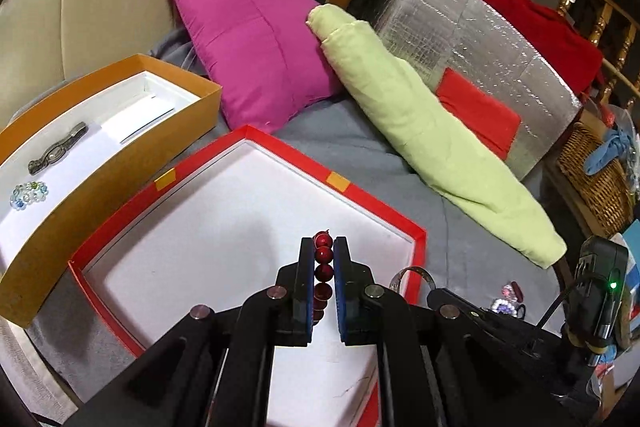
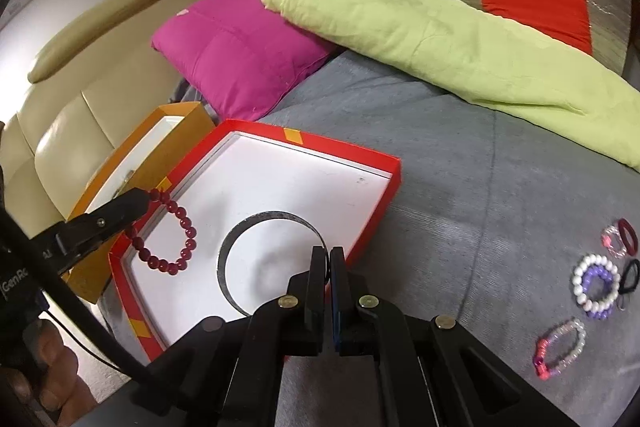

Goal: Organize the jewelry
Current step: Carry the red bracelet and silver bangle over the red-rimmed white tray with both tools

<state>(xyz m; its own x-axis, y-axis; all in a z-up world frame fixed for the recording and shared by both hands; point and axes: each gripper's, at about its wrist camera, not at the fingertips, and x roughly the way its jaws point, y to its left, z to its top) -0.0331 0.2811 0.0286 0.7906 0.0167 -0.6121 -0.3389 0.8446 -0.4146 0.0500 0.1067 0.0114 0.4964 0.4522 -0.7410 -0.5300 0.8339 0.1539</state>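
1. Bracelet [image 2: 168,231], red beads, hangs from the left gripper [image 1: 324,259] at the left of the right wrist view, its loop dangling over the lower-left corner of the red box [image 2: 352,147].
2. Left fingers [image 1: 306,267] are clamped on the bead string; in the left wrist view the beads run in a line up the middle between them, along the fingers' own axis.
3. Bangle [image 2: 272,259], a silver ring, sits pinched by its rim in the closed right gripper [image 2: 330,259], the hoop spreading left over the box's white floor at lower centre.
4. Both pieces are already above the box, so the coming move looks like straight down and release; the right hand seems further in over the floor.
5. Both grippers tilt downward toward the box, left coming in from the frame's left edge.
6. Loose bracelets [image 2: 596,285] wait on the grey bed [image 2: 460,167] at lower right, nearer the right hand.
7. Orange box [image 1: 120,131], upper left in the left wrist view, already holds a few pieces.
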